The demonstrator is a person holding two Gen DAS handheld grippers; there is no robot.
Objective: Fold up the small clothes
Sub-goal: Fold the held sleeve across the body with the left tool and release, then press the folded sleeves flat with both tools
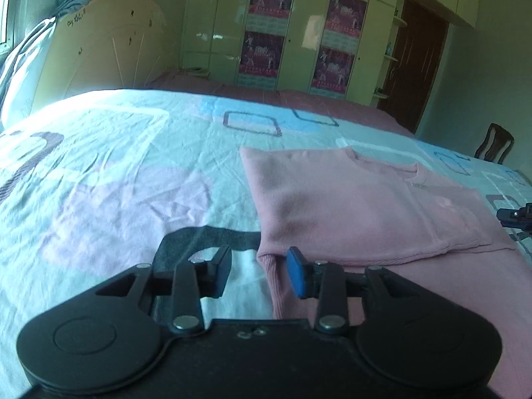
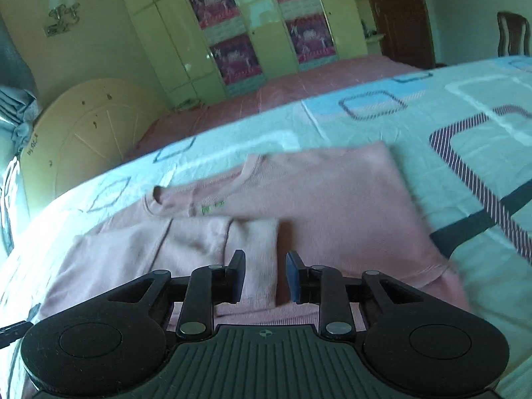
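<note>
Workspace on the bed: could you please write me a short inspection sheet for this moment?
Surface: bedsheet, patterned, wrinkled.
Job's things: pink top, partly folded, sleeve laid across its body.
Clutter: nothing seen on the sheet.
Grippers: left gripper open at the top's ribbed hem corner; right gripper open over the sleeve cuff.
Cables: nothing seen.
Surroundings: headboard, wardrobe, chair, brown door.

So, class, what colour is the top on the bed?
Pink top, clearest in the left wrist view.

Left tool point(image 1: 259, 272) and right tool point(image 2: 265, 276), jaws apart, empty.
</note>
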